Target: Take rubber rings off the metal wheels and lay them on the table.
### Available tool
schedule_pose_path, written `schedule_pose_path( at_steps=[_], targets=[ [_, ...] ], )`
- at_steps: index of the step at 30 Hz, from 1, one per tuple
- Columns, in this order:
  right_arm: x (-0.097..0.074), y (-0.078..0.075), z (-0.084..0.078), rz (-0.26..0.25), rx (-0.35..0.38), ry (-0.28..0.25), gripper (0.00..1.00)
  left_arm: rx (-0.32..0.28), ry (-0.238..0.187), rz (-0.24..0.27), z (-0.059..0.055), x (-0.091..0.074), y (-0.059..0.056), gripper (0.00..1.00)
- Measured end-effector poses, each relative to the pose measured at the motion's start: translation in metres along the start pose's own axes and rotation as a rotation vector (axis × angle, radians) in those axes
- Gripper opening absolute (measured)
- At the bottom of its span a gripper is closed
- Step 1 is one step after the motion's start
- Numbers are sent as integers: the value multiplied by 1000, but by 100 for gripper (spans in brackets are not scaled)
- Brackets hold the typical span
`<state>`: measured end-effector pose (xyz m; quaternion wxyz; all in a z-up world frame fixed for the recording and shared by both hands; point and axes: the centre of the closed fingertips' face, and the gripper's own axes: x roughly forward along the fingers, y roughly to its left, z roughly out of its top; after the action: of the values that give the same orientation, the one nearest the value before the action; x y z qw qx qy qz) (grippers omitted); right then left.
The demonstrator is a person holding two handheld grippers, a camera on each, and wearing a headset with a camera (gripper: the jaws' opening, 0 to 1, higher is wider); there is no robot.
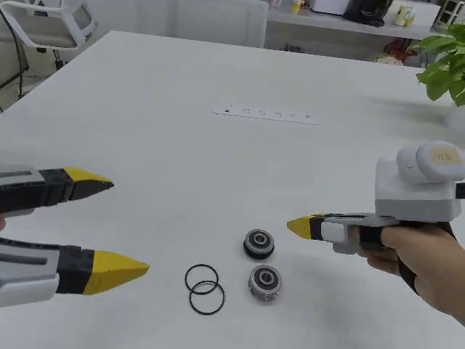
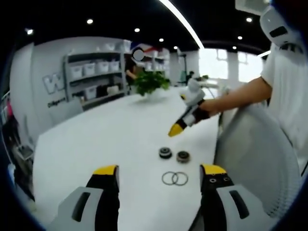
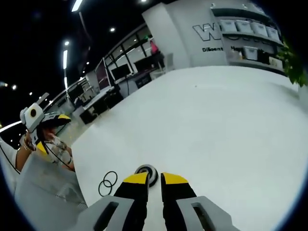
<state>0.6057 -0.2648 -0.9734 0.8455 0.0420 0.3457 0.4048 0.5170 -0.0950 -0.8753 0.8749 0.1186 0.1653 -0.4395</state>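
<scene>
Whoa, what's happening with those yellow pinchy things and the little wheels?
A person holds a gripper in each hand over a white table. Two black rubber rings lie overlapping on it, beside two small metal wheels: the farther wheel and the nearer wheel. The right gripper, jaws nearly together and holding nothing, points toward the farther wheel. The left gripper is open, off to the side, touching nothing.

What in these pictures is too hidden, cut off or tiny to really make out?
Head view: whether any rubber remains on the metal wheels; too small and blurred.
Right gripper view: one wheel, partly hidden behind the jaws of the right gripper.
Head view: the body of the left gripper, cut off by the left edge.
Head view: markings on the white strip; too small.
</scene>
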Motion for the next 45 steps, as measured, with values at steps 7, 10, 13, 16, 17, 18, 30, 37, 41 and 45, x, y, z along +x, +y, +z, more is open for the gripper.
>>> schedule_pose_path(
  at_steps=[7, 10, 13, 16, 17, 18, 30, 37, 41, 45],
  targets=[
    [0, -4, -6, 0, -2, 22, 7, 83, 1, -26, 25, 14, 13, 69],
    [-1, -6, -7, -2, -4, 23, 7, 126, 0, -47, 39, 27, 15, 69],
    [-2, -8, -7, -4, -4, 23, 8, 158, -21, -78, 56, 43, 13, 69],
    [-2, -10, -8, -7, -3, 24, 8, 197, -40, -105, 71, 59, 10, 68],
    [-2, -10, -8, -6, -4, 24, 8, 202, -45, -113, 74, 64, 9, 68],
    [-2, -10, -8, -6, -5, 23, 8, 212, -53, -127, 79, 71, 7, 67],
    [2, -8, -12, 17, -34, 33, 10, 233, -84, -225, 85, 135, -8, 58],
    [8, -8, -20, 30, -73, 60, 13, 118, -172, -168, 76, 164, 3, 47],
    [12, -5, -24, 44, -98, 67, 16, 131, -139, -152, 48, 173, 0, 46],
    [16, -1, -28, 60, -124, 79, 18, 94, -67, -185, 15, 182, -8, 42]
  ],
)
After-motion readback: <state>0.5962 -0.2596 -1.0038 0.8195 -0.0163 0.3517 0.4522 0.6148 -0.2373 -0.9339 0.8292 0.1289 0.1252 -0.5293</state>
